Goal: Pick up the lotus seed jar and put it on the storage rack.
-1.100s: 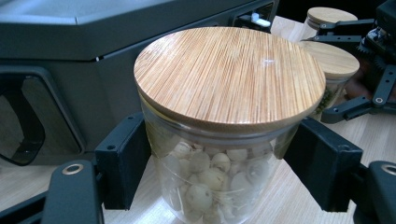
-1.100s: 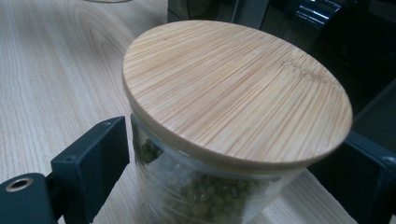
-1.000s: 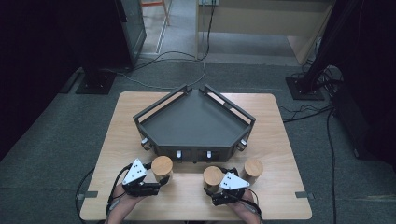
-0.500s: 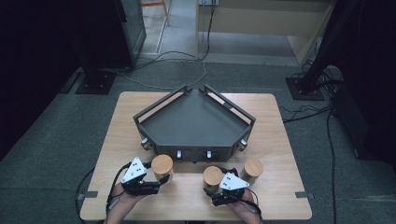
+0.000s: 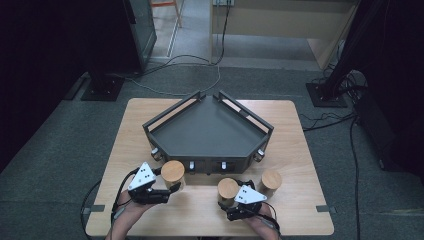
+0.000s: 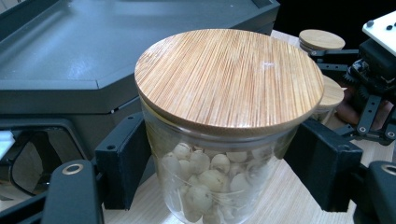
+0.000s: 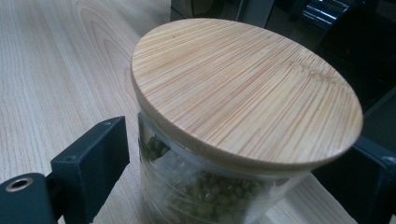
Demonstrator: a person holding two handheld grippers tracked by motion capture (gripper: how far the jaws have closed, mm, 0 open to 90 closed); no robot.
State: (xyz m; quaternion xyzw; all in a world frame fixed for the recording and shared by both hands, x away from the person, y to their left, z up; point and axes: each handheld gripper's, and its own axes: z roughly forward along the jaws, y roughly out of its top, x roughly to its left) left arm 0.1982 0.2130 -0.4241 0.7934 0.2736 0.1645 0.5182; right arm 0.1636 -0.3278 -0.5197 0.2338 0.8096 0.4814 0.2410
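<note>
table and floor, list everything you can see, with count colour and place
glass jars with bamboo lids: 3, clear with light wood tops, along the table's near edge; one of pale nuts, one of green beans, one at the right standing free
tray: 1, dark grey, angular with low walls, middle of the table
table: 1, light wood
cables: several, black, on the grey floor behind
stand bases: 2, black, on the floor left and right
left claw: 1, black, shut on the nut jar
right claw: 1, black, jaws either side of the bean jar
hands: 2, at the near edge
</note>
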